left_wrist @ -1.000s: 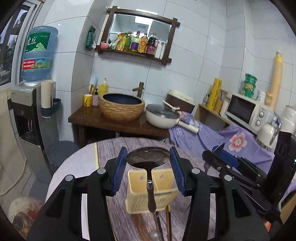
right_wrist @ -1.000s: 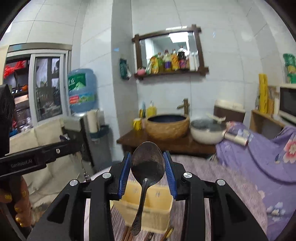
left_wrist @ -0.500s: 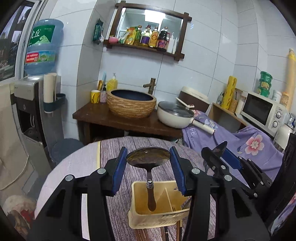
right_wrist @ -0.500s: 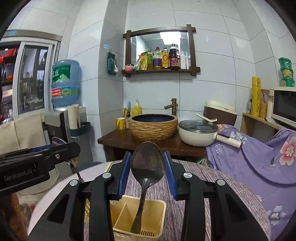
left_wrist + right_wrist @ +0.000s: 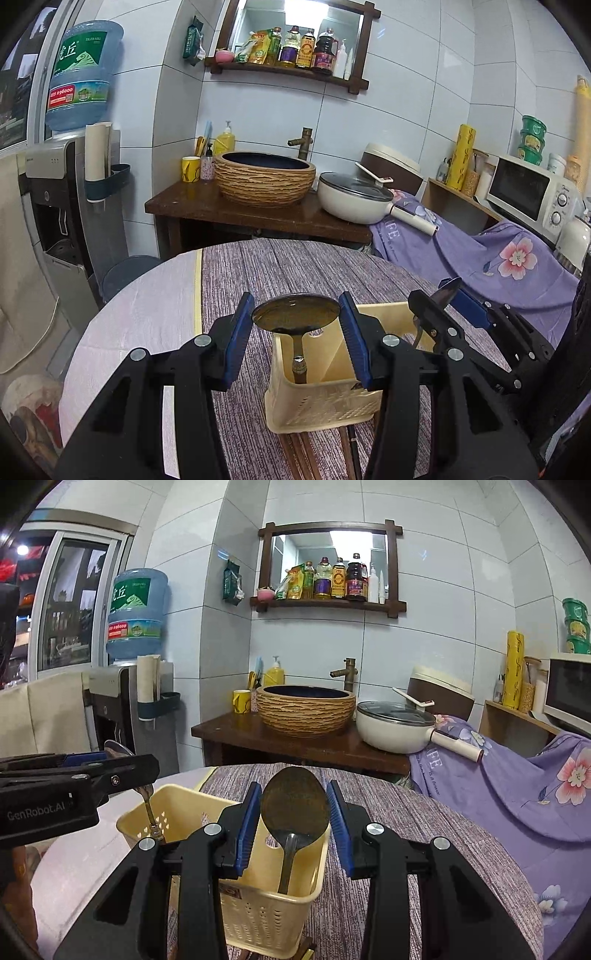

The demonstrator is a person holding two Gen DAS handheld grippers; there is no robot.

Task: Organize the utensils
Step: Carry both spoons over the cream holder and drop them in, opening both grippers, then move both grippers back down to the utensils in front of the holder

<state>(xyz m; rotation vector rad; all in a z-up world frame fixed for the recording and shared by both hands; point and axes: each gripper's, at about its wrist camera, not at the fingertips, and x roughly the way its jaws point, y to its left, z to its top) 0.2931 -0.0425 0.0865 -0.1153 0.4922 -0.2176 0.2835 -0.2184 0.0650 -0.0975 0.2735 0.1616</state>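
Observation:
A cream plastic utensil basket (image 5: 325,397) stands on the round table; it also shows in the right wrist view (image 5: 266,912). My left gripper (image 5: 295,314) is shut on a metal spoon (image 5: 295,314), bowl up, handle reaching down into the basket's left compartment. My right gripper (image 5: 294,805) is shut on a second metal spoon (image 5: 294,805), bowl up, handle inside the basket's right compartment. Each gripper appears in the other's view: the right one (image 5: 448,291) at the right, the left one (image 5: 114,753) at the left.
Chopsticks (image 5: 351,450) lie on the purple striped tablecloth (image 5: 280,269) under the basket. Behind the table are a wooden counter with a woven basin (image 5: 265,177), a white pan (image 5: 354,199), a water dispenser (image 5: 62,206) and a microwave (image 5: 532,195).
Both grippers have come down with their spoons, and the handles now sit lower inside the basket. The basket appears closer and larger in both views.

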